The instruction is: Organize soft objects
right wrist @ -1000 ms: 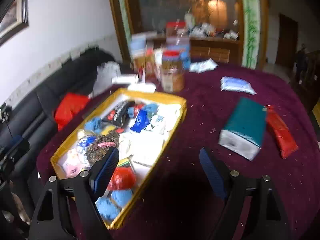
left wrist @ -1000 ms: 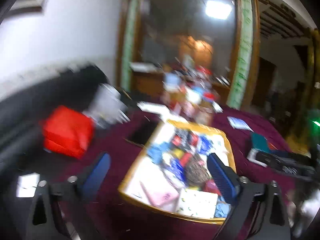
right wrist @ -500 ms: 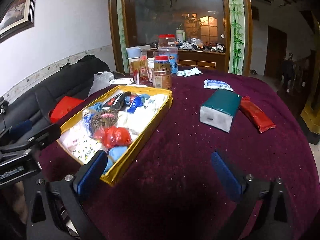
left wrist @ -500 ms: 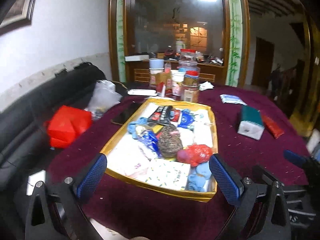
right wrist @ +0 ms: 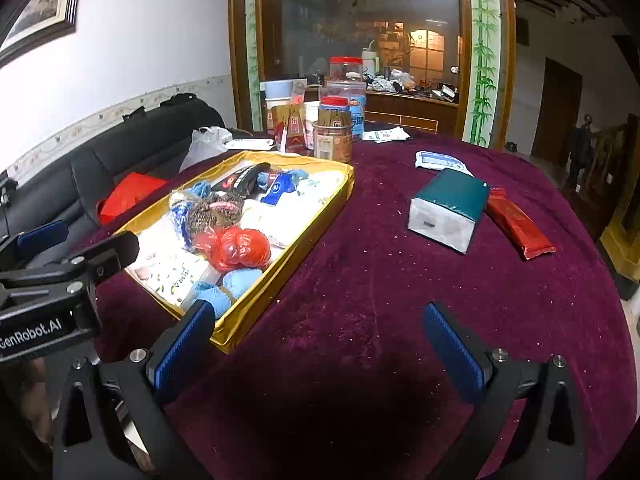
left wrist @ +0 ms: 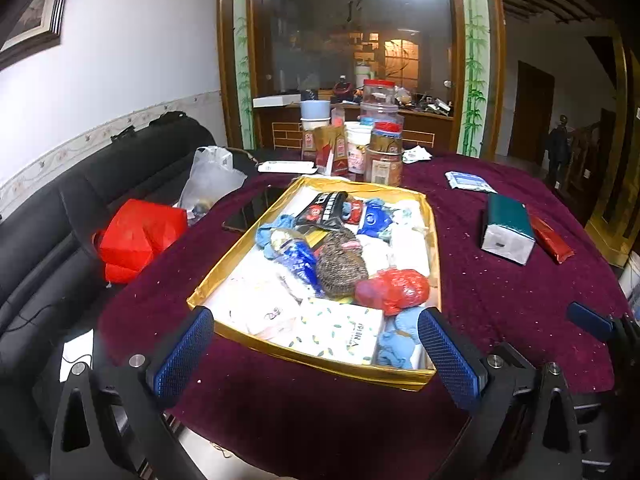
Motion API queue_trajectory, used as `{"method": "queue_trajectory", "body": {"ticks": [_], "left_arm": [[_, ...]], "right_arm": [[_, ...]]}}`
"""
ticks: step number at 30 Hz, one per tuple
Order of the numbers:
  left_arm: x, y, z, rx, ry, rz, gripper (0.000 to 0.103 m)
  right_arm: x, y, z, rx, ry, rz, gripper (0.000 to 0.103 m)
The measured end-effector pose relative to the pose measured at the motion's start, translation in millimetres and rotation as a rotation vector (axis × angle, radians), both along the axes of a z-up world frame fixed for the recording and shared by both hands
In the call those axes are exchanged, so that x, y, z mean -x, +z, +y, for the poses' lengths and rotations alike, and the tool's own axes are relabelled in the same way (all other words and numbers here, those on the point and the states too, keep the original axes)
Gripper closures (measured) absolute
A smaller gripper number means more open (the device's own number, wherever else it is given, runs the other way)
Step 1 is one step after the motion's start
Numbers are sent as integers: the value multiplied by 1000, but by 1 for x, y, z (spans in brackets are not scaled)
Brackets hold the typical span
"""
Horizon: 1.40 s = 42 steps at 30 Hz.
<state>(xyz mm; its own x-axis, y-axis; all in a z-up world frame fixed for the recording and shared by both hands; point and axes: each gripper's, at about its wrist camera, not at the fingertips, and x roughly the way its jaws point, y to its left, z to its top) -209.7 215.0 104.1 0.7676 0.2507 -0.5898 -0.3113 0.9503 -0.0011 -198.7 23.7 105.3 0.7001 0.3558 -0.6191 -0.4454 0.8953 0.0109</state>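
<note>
Both claws spread wide, nothing between the pads. Left claw (left wrist: 316, 354) points straight at the gold tray (left wrist: 236, 248), whose near short rim sits just past its tips; the tray's long axis runs away from it toward the surface's far edge. Soft items fill the tray; red bag (left wrist: 394, 290) near its near right corner. Right claw (right wrist: 320, 350) has just been opening, nothing between the pads; it hangs over bare cloth, tray (right wrist: 288, 262) to its left, so left is nearer. Green pack (right wrist: 448, 208) lies toward the right edge.
</note>
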Motion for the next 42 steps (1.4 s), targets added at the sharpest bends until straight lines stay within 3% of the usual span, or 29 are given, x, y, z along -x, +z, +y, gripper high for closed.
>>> {"method": "queue_trajectory", "body": {"ticks": [20, 26, 42], "left_arm": [[-9, -26, 32, 100, 42, 77, 0], [-7, -28, 44, 127, 58, 77, 0], [-6, -34, 71, 192, 74, 74, 0]], "right_arm": [[-1, -14, 41, 147, 40, 22, 0], [-11, -10, 57, 212, 46, 26, 0], [-8, -14, 94, 267, 107, 19, 0]]}}
